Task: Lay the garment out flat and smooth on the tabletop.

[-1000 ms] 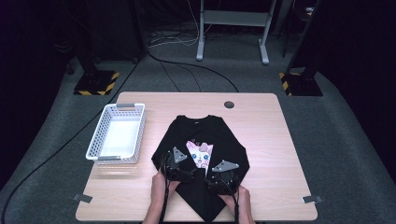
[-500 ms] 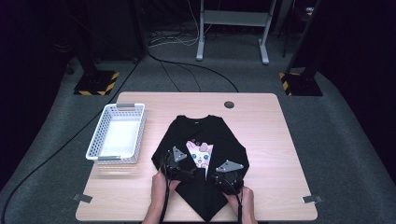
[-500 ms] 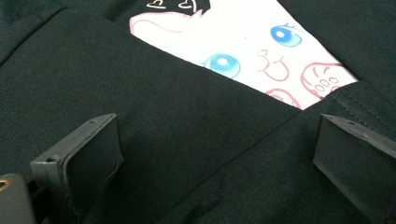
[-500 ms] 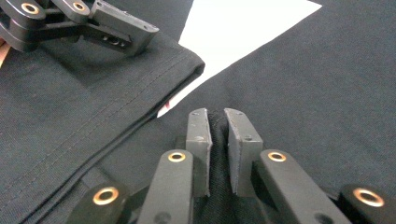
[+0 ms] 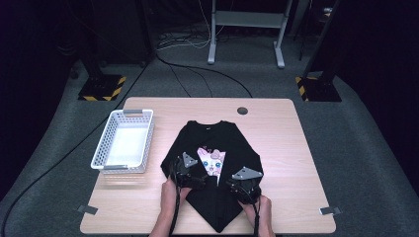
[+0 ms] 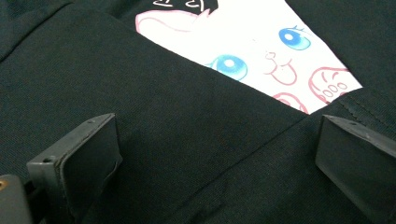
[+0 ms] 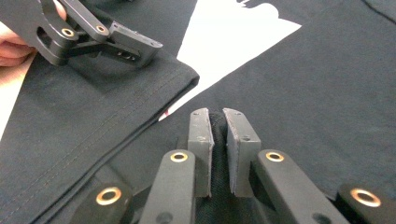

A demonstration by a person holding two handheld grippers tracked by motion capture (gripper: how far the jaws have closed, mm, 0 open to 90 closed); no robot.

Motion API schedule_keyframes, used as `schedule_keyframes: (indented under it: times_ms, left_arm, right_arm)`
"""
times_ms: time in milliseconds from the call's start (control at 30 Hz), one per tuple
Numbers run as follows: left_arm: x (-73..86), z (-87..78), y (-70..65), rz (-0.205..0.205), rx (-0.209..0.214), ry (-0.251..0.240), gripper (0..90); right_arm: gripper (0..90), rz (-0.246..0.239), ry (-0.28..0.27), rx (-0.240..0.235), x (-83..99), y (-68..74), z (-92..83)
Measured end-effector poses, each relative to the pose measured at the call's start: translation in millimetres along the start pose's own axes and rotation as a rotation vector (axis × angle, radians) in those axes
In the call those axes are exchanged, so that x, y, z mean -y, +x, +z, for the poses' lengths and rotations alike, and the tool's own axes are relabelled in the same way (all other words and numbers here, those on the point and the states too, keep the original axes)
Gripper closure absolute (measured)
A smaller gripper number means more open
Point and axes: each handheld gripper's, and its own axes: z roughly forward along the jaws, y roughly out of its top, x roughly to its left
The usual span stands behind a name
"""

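The black cotton T-shirt with a white-and-pink cartoon cat print (image 5: 213,163) lay spread across the middle of the light wooden table (image 5: 276,123), its collar toward the far edge and its lower part folded into a point that reached the near edge. It was soft, light knit cloth, so you could expect it to sag and drag rather than keep any shape, and a single layer would likely slip out of a shallow pinch. The stitched hems and the doubled fold edges looked like the surest places to take hold.

Your right gripper (image 7: 218,122) was clenched on a raised ridge of the black cloth, just right of the print, jaws nearly meeting. Your left gripper (image 6: 210,154) was released, its jaws wide apart over the folded flap that covered the lower left of the cat print; in the right gripper view it sat on that flap near the hem.

The white plastic mesh basket (image 5: 101,148) stood empty near the table's left edge, just beside the shirt's left sleeve.
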Motion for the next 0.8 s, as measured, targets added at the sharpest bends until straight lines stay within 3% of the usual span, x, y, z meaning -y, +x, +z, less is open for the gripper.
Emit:
schedule_keyframes:
  times_ms: [433,800]
  left_arm:
    - [0.1,-0.2,0.2,-0.002,0.0,0.001,0.7]
    - [0.1,-0.3,0.4,-0.002,0.0,0.002,0.7]
  right_arm:
    - [81.9,0.008,-0.034,0.001,1.8,-3.0,-20.6]
    - [81.9,0.011,-0.039,0.003,9.8,-3.4,-27.6]
